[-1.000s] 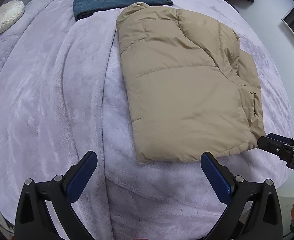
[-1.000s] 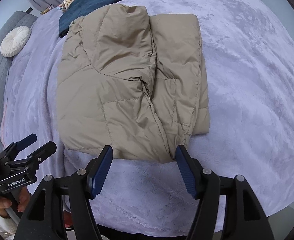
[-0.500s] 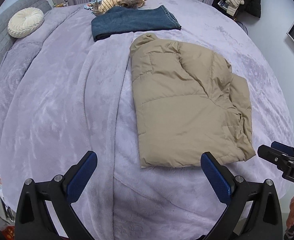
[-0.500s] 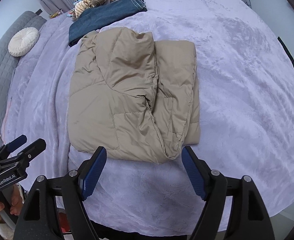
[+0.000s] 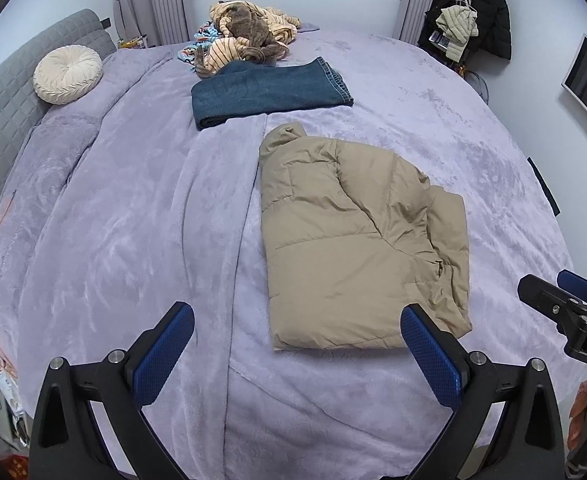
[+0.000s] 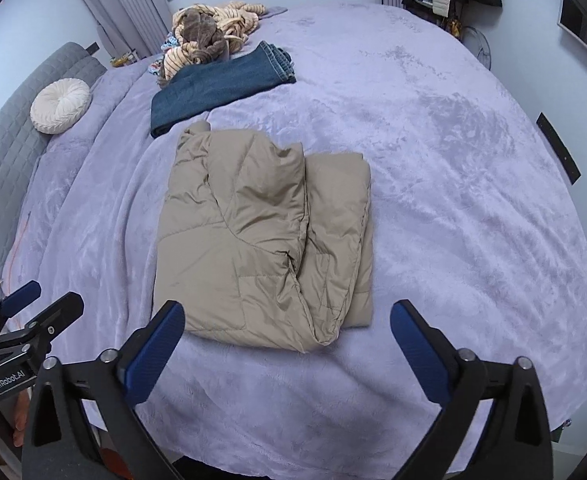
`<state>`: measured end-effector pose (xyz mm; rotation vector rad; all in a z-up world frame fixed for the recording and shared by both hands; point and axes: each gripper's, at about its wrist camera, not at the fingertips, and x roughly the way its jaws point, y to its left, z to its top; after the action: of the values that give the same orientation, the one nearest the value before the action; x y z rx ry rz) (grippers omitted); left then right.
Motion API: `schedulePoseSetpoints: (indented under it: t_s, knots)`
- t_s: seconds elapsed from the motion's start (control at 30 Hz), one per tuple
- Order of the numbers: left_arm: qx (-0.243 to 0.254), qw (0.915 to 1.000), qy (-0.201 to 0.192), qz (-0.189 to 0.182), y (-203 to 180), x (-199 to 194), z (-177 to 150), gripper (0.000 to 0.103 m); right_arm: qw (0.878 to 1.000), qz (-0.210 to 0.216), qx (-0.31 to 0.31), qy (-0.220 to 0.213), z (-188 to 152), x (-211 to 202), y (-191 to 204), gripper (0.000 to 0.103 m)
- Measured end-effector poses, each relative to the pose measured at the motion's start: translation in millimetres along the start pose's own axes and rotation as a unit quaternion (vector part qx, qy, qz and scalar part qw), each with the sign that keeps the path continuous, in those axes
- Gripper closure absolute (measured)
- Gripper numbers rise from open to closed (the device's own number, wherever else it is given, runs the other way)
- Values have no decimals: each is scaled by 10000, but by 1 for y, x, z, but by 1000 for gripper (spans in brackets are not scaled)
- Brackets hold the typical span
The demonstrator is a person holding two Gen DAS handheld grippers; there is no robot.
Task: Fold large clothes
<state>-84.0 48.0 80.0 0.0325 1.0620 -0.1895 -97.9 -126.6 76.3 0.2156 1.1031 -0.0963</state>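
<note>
My left claw (image 5: 297, 344) open wide, empty. My right claw (image 6: 287, 344) just opened further, nothing between pads. Tan puffer jacket (image 6: 261, 240) lies folded on the bed (image 6: 453, 200), near folded jeans (image 6: 217, 88).

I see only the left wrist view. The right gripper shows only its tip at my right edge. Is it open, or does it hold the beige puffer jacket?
Observer: The right gripper is wide open. Its jaws have just been opening and the pads grip nothing. The beige puffer jacket lies free on the purple blanket.
Operator: My own finger covers the jacket's near right corner. Is it flat there?
Observer: No. In the right wrist view the top layer curls into a loose, open loop at that corner.
</note>
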Motion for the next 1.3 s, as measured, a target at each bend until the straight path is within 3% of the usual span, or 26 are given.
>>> schedulePoseSetpoints:
  t_s: [0.1,0.5,1.3]
  knots:
    - [-16,10000,-66,28,-1,-9,2,0,9997,-72,-37,-244,4,-14,4,0]
    - [-71,9996,-205,167,1,-26,0,0,9982,-275,-29,-529,5,-34,10,0]
    - [-89,9994,-242,235,3,-30,1,0,9977,-361,-77,-577,2,-40,13,0]
